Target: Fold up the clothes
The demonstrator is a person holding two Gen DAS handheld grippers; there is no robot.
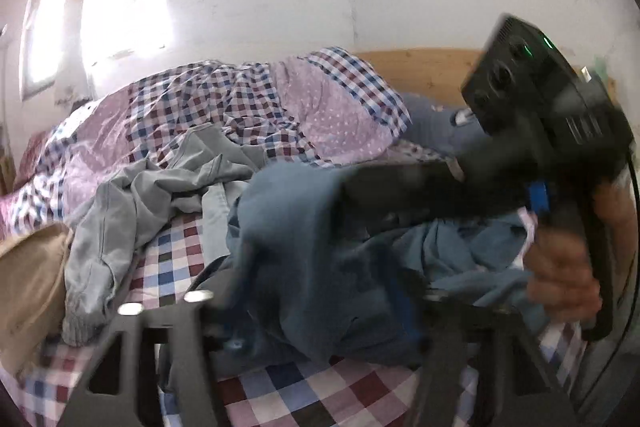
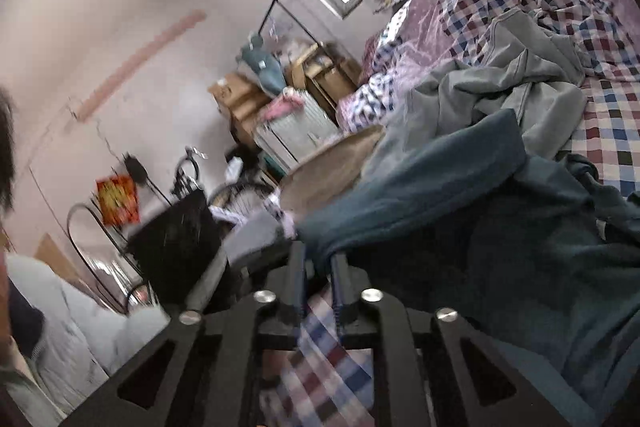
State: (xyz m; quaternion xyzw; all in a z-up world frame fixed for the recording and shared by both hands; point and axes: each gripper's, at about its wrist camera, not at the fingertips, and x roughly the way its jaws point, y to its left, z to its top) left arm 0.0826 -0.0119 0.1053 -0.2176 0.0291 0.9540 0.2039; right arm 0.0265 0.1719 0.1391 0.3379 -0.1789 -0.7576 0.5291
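Blue garment [image 1: 304,251] draped over left gripper [image 1: 320,307], w/ grey jacket [image 1: 132,211] beside on checked sheet [image 1: 172,259].

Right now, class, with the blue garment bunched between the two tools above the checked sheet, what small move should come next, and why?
Probably draw the left tool and right tool apart sideways. The blue garment hangs crumpled between them over the checked sheet, and the grey garment lies close behind, leaving little room forward.
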